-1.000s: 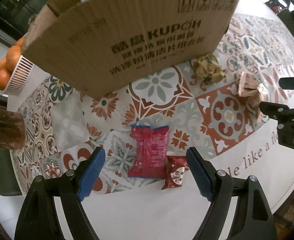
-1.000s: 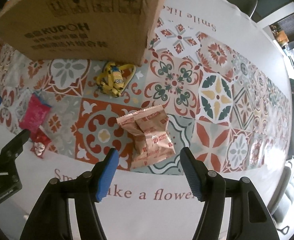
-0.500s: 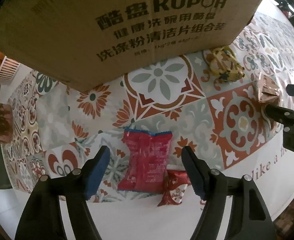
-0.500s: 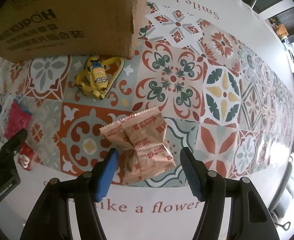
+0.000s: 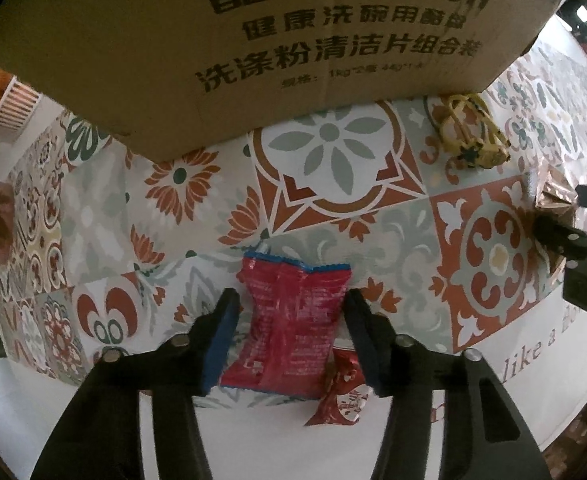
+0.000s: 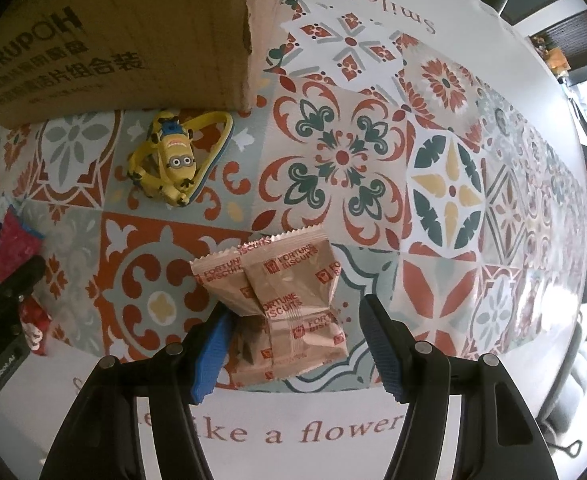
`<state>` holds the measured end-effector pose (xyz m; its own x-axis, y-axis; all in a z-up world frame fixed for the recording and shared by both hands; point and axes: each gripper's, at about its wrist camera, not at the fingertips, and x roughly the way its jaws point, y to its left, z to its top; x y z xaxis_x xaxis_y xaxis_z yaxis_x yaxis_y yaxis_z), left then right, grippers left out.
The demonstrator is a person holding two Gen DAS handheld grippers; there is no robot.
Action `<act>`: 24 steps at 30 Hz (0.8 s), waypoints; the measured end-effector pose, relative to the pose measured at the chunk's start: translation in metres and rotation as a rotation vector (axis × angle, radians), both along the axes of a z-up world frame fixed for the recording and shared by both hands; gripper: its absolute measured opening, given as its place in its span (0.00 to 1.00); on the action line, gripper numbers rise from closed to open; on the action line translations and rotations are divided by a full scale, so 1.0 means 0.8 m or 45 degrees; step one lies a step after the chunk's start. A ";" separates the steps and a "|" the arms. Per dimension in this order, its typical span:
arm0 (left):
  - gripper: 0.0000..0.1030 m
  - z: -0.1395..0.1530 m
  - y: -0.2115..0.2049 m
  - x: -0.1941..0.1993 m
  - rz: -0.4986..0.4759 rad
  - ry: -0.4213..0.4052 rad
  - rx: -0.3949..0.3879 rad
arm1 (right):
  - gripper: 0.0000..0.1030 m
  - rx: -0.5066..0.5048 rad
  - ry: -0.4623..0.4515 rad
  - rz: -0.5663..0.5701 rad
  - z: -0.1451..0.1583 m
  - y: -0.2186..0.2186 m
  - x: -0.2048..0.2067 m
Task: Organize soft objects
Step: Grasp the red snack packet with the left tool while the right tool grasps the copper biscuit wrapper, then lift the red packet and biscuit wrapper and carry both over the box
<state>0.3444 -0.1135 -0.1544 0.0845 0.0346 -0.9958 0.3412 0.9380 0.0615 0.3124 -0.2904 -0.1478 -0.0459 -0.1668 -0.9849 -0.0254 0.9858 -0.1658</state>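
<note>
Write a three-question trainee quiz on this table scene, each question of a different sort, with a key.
1. True or false: the left gripper is shut on the red packet.
2. Multiple choice: what lies between the right gripper's fingers? A) a minion toy B) tan Fortune Biscuits packets C) an orange
3. Fill in: the minion toy lies on the tablecloth just in front of the ______.

Key: 1 false, its fingers straddle the packet with gaps on both sides; 2 B; 3 cardboard box.
</note>
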 end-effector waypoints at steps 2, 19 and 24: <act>0.44 0.001 0.006 -0.003 0.016 0.003 -0.017 | 0.61 0.014 -0.002 -0.016 -0.003 -0.002 0.000; 0.41 0.027 0.029 -0.047 0.009 -0.068 -0.145 | 0.47 0.084 -0.179 -0.063 0.039 0.023 -0.037; 0.41 0.043 0.037 -0.062 -0.010 -0.126 -0.171 | 0.47 0.088 -0.277 -0.067 0.062 0.033 -0.058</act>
